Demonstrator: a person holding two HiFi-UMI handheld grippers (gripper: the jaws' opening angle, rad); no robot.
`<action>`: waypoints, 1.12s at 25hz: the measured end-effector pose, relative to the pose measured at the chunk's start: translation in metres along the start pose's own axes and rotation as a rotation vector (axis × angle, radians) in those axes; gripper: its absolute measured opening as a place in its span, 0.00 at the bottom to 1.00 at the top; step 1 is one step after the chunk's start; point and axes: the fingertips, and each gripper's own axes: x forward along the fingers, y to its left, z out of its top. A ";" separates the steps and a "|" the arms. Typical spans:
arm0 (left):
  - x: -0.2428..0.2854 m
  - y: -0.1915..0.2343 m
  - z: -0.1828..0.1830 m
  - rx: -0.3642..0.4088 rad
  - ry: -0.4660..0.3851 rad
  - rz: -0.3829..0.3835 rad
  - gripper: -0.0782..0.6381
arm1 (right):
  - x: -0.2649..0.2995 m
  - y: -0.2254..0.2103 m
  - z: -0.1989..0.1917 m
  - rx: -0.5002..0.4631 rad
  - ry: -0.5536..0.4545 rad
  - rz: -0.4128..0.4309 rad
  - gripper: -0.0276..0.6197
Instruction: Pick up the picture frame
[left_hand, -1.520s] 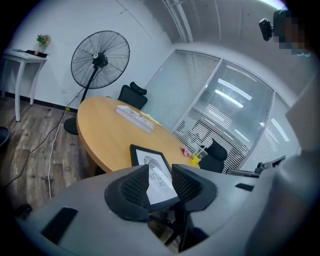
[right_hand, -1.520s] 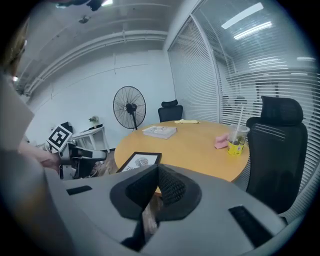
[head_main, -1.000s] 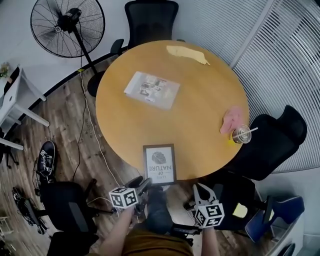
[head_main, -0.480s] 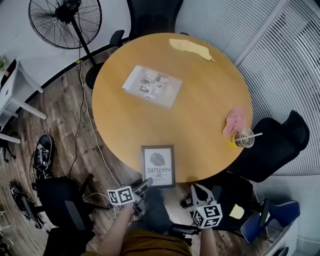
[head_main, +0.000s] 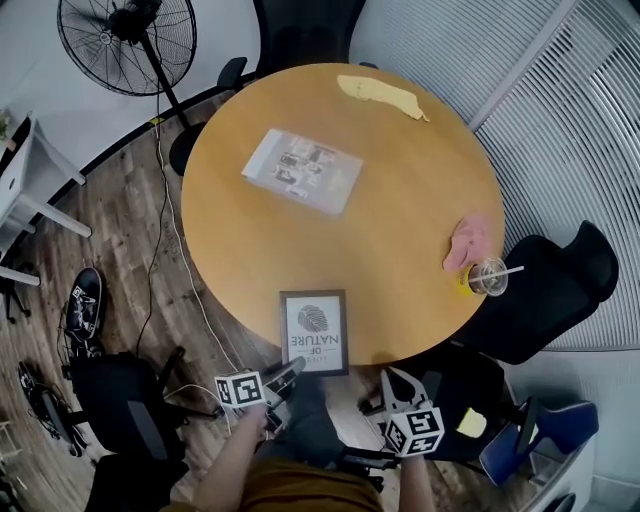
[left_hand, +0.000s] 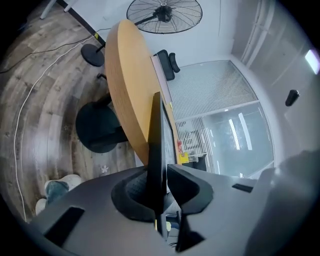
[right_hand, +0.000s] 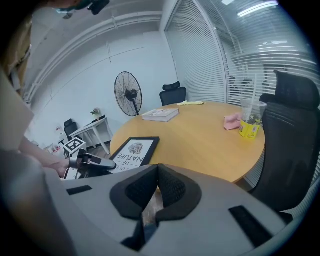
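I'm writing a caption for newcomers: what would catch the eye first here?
The big round wooden table fills the head view, with a black picture frame at its near edge. The left gripper has just been closing its jaws on that frame's rim, which stands between them.

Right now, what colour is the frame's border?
Black. The frame shows best in the head view.
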 end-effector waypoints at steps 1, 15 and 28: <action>0.000 -0.001 0.000 0.000 -0.003 -0.003 0.24 | -0.001 0.000 0.001 -0.001 -0.004 -0.001 0.06; -0.003 -0.031 0.010 -0.017 -0.054 -0.078 0.18 | -0.024 0.004 0.011 -0.077 -0.035 -0.032 0.06; -0.014 -0.067 0.013 0.049 -0.045 -0.112 0.17 | -0.052 0.006 0.036 -0.104 -0.110 -0.080 0.06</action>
